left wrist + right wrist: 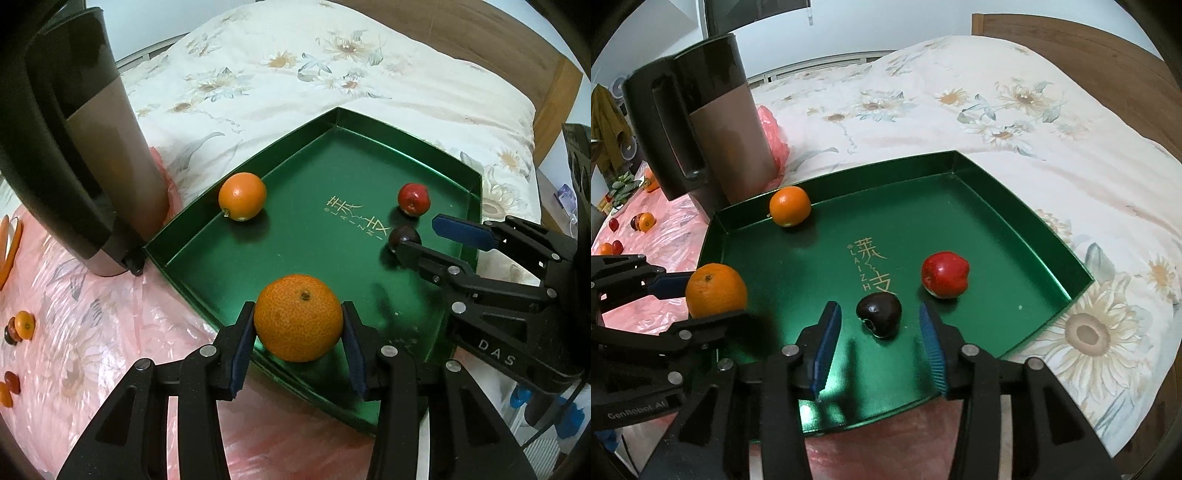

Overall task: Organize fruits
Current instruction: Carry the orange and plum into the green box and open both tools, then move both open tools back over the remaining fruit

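My left gripper clamped the mandarin over the green tray's near edge, while my right gripper stood apart with the dark cherry lying loose on the tray floor between its pads.

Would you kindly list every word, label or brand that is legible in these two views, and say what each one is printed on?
"LAIZH": gold letters on the floor of the green tray, beside gold Chinese characters that I cannot read reliably; the word may run on.
"DAS": white letters on the right gripper body, seen from the left wrist.
"GenRobot.AI": grey letters on the left gripper body, seen from the right wrist.
No other text is legible.
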